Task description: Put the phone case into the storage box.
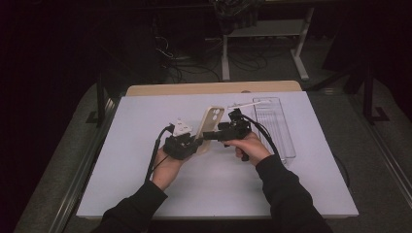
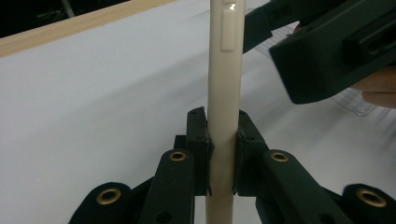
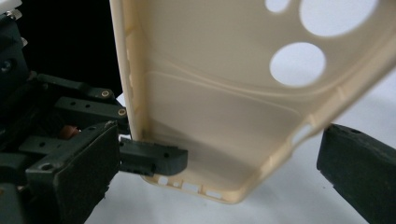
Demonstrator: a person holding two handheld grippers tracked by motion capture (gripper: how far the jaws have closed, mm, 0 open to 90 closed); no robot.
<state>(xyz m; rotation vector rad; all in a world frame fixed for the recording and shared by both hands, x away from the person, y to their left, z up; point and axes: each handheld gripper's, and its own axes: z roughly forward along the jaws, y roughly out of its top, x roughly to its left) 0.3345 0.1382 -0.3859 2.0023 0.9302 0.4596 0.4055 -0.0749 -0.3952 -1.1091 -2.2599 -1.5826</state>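
Black jaws of the left gripper (image 2: 223,154) pinch the cream phone case (image 2: 225,88) on its bottom edge, above the table.

Held upright over the white mat (image 1: 145,145), the case sits between the right gripper's (image 3: 219,163) parted jaws, which flank its lower sides without pressing. Clear tray (image 1: 279,131) lies just right; open mat all around.

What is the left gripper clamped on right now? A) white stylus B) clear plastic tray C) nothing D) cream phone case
D: in the left gripper view, the left gripper has both jaws pressed against the edge of the cream phone case, which stands upright between them; the clear plastic tray lies apart on the table.
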